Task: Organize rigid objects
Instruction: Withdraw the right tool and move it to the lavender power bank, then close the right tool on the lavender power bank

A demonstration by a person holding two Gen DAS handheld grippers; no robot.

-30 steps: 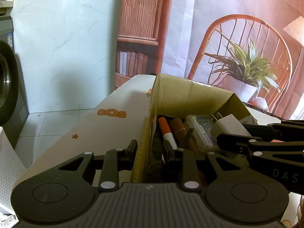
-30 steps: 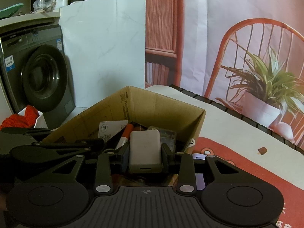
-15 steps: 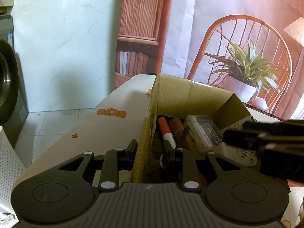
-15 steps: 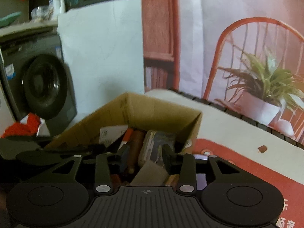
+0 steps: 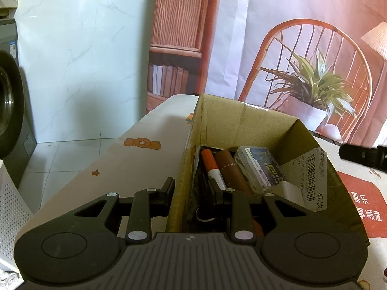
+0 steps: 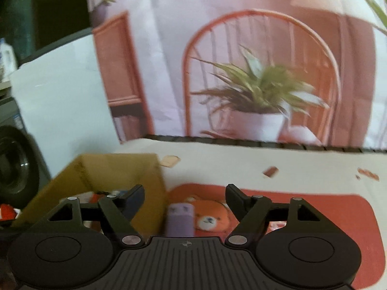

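An open cardboard box (image 5: 241, 125) stands on the table. In it lie an orange marker (image 5: 210, 160), a brown tube (image 5: 229, 171), a clear plastic case (image 5: 258, 166) and a white block (image 5: 290, 191). My left gripper (image 5: 192, 186) is shut on the box's left wall. My right gripper (image 6: 185, 191) hangs to the right of the box (image 6: 108, 169), its jaws opening with nothing between them. Below it a small purple object (image 6: 180, 220) lies on the red bear mat (image 6: 314, 207). The right gripper's finger (image 5: 362, 157) shows at the left wrist view's right edge.
The table top (image 5: 135, 164) carries a cream cloth with candy and star prints. Its left edge drops to a tiled floor beside a washing machine (image 6: 14, 169). A printed backdrop of a chair and plant (image 6: 261, 91) hangs behind the table.
The right gripper let go of the white block, which now lies in the box. It opened wide and swung right, away from the box, over the red mat. The left gripper kept still.
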